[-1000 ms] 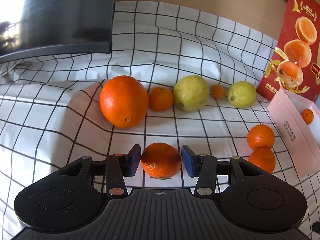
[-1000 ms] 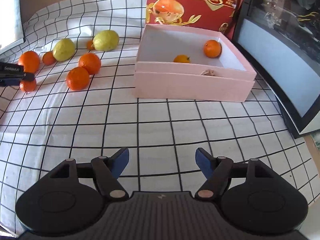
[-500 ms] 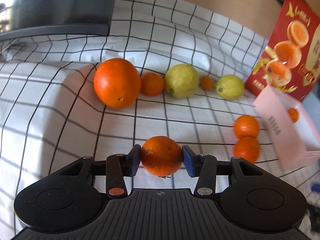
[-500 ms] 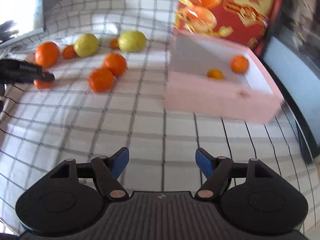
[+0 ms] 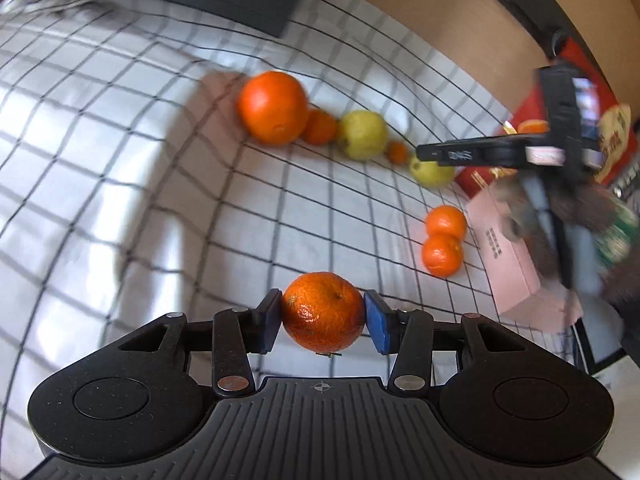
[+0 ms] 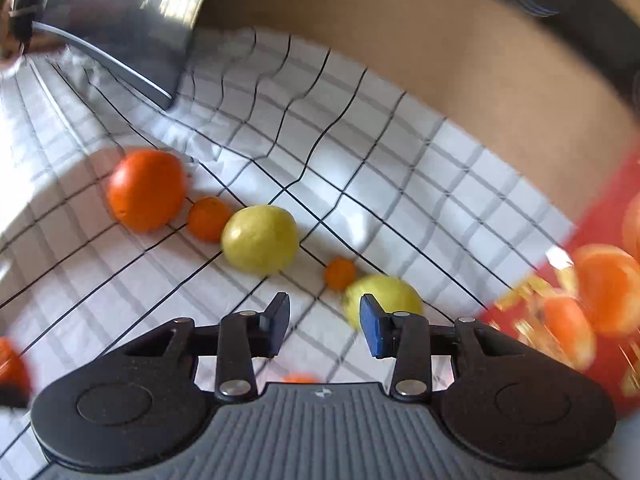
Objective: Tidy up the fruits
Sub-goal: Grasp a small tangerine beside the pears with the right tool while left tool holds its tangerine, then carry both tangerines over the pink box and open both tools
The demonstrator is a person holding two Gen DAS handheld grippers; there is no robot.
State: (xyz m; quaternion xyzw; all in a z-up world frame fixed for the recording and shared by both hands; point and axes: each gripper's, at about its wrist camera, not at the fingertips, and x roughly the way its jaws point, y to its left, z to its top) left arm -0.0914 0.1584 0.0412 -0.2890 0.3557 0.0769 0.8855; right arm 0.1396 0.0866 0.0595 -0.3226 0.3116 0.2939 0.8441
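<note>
Mandarin (image 5: 323, 312) clamped in left claw (image 5: 323, 322); right claw (image 6: 324, 326) agape beside lemon (image 6: 394, 294).

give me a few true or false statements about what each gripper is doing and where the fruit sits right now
1. The left gripper holds a mandarin between its fingers. True.
2. The right gripper is clamped on a lemon. False: its fingers are apart with nothing between them; the nearer lemon lies just beyond its right finger.
3. A big orange sits at the left end of the row of fruit on the checked cloth. True.
4. Both lemons touch each other. False: a tiny orange fruit lies between the nearer one and the other lemon.
5. Two oranges lie close together beside the pink box. True.
</note>
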